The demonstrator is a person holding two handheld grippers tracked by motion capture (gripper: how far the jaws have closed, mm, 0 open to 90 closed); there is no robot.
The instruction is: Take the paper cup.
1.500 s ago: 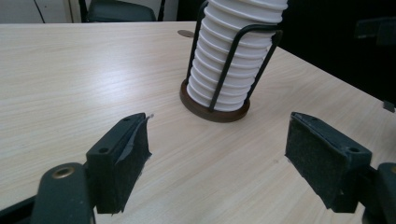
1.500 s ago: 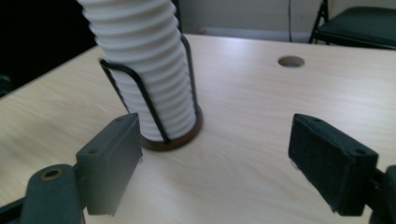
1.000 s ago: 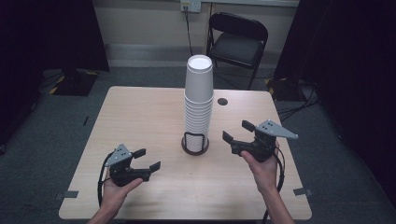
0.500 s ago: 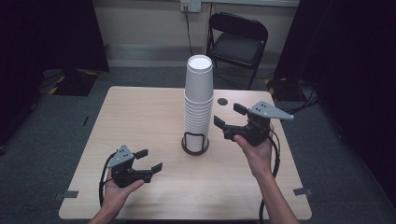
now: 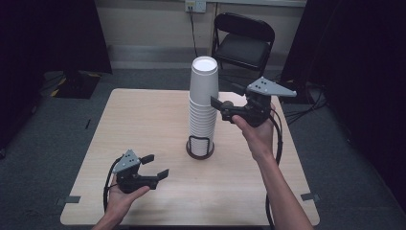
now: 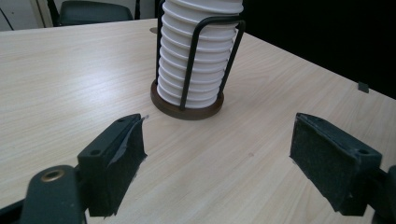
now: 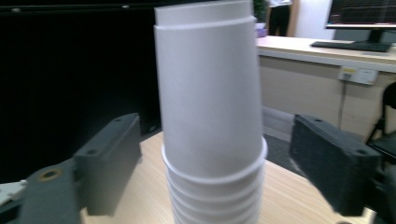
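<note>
In the high view, the right gripper (image 5: 225,97) hangs spread beside the cup stack (image 5: 203,105) at the table (image 5: 143,124) centre. The left gripper (image 6: 215,154) gapes wide, empty. The right gripper view shows its jaws flanking the top cup (image 7: 210,102), apart.

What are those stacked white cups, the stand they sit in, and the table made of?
The cups look like matte white paper, with rolled rims. The stand seems to be thin black metal wire on a dark round base, perhaps wood. The table looks like pale wood-grain laminate with a faint sheen.
</note>
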